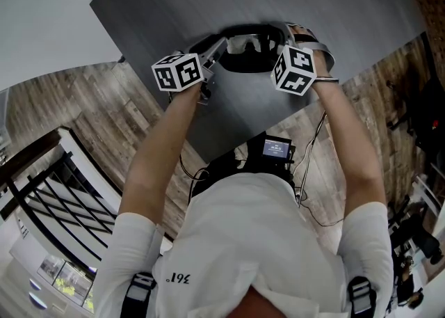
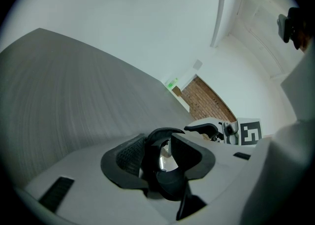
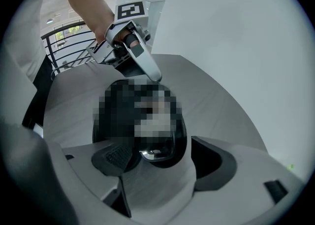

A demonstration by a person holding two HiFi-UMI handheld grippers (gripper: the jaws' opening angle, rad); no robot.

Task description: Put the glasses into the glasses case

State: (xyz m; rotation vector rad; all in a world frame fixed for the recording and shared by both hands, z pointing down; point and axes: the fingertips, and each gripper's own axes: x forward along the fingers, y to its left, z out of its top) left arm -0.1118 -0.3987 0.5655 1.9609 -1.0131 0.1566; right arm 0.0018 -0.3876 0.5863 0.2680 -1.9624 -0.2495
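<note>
Black glasses case (image 2: 167, 184) between left fingers (image 2: 129, 155)

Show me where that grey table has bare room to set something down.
The table is bare beyond the glasses case and on the near strip between the case and the person. It is crowded at the case, where the left tongs grip it and the open right tongs straddle its other end.
</note>
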